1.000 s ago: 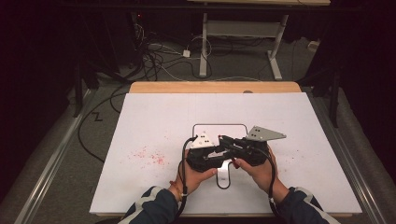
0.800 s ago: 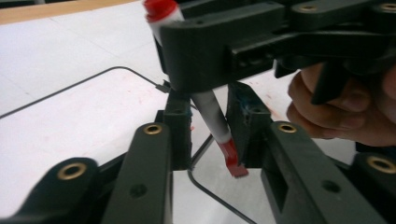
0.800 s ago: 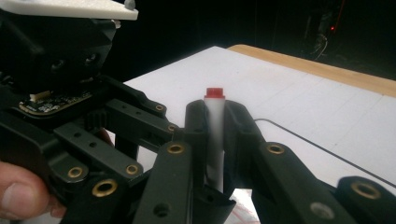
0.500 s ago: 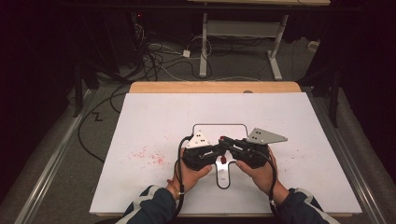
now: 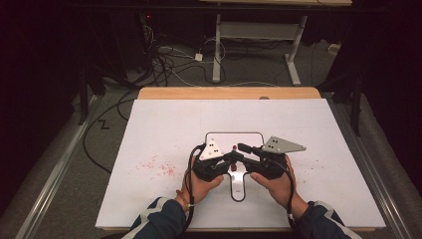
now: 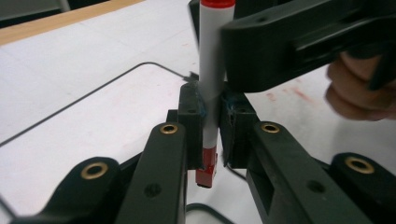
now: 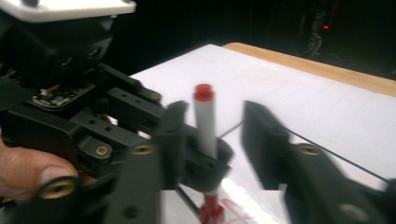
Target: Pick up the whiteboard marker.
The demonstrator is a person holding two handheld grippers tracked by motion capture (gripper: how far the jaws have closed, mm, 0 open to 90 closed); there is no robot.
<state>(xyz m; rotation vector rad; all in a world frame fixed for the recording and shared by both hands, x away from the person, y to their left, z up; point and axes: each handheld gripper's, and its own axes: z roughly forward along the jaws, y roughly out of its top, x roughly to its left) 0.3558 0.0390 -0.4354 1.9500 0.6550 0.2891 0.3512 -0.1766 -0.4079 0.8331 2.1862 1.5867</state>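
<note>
Now | marker (image 6: pixel 209 93) top cut off | left tongs (image 6: pixel 211 121) clamp it

Red marks (image 5: pixel 159 167) speckle the white board (image 5: pixel 308 189); cables (image 5: pixel 164 62) lie on the floor beyond.

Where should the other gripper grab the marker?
On the bare white barrel, above the left gripper, which already clamps the upright marker low down. Come level from the side, one jaw each side. The right gripper is there now, its jaws just opened.
</note>
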